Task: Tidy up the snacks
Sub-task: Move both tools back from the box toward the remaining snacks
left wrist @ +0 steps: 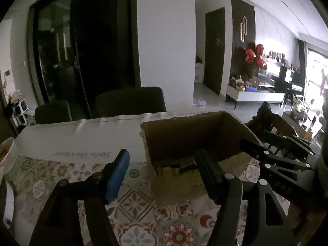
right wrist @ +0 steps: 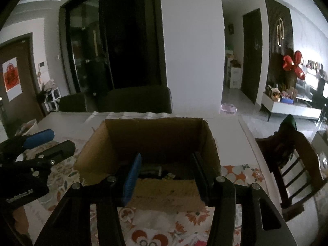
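An open cardboard box [left wrist: 184,137] [right wrist: 155,135] stands on the floral tablecloth [left wrist: 143,215]. On its floor near the front wall lies a small dark snack packet [right wrist: 155,172] [left wrist: 184,165]. My right gripper [right wrist: 167,176] is open over the box's near rim, and its pads touch nothing. My left gripper [left wrist: 164,176] is open too, with nothing in it, at the box's front left corner. Its blue pad [left wrist: 117,176] hangs over the cloth. Each gripper shows in the other's view: the right gripper [left wrist: 254,138] at the box's right wall, the left gripper [right wrist: 59,139] left of the box.
Two dark chairs [right wrist: 137,99] stand at the table's far side. A wooden chair [right wrist: 291,164] with a green thing on it is at the right end. A white bowl [left wrist: 7,149] sits near the left edge, and the white table edge [right wrist: 246,135] runs past the box.
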Motion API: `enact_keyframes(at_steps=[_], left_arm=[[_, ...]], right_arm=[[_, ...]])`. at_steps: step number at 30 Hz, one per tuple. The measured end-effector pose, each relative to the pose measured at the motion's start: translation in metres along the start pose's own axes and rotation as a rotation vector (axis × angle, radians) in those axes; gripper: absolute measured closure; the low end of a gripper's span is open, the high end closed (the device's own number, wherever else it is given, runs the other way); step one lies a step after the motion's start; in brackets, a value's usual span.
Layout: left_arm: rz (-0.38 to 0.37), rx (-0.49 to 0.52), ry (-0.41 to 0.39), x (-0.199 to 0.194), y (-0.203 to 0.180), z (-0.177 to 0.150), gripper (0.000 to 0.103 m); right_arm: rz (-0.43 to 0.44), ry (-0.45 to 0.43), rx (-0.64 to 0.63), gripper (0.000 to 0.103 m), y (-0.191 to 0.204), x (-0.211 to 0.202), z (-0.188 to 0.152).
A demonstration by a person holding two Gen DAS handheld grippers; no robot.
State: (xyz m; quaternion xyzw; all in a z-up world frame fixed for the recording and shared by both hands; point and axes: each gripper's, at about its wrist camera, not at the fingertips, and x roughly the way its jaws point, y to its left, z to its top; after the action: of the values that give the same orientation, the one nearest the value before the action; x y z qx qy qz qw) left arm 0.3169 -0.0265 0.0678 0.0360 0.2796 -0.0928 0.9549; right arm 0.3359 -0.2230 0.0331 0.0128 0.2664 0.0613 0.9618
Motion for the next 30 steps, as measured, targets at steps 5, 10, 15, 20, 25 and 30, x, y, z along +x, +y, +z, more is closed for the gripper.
enact_keyframes(at_steps=[5, 10, 15, 20, 25, 30], left_arm=[[0.020, -0.014, -0.009, -0.024, 0.008, -0.014, 0.037], [0.038, -0.009, -0.011, -0.041, 0.011, -0.029, 0.036], [0.085, -0.005, -0.007, -0.056, 0.015, -0.051, 0.036], [0.110, -0.011, 0.021, -0.063, 0.021, -0.075, 0.036], [0.123, -0.022, 0.049, -0.067, 0.025, -0.094, 0.036], [0.129, -0.026, 0.078, -0.068, 0.029, -0.111, 0.036]], right_arm=[[0.013, -0.021, -0.014, 0.052, 0.014, -0.019, -0.011], [0.037, -0.014, -0.025, 0.052, 0.028, -0.032, -0.025], [0.043, 0.000, -0.030, 0.052, 0.037, -0.041, -0.043], [0.035, 0.020, -0.038, 0.052, 0.045, -0.044, -0.060], [0.043, 0.049, -0.046, 0.052, 0.052, -0.044, -0.074], [0.048, 0.072, -0.048, 0.052, 0.057, -0.043, -0.086]])
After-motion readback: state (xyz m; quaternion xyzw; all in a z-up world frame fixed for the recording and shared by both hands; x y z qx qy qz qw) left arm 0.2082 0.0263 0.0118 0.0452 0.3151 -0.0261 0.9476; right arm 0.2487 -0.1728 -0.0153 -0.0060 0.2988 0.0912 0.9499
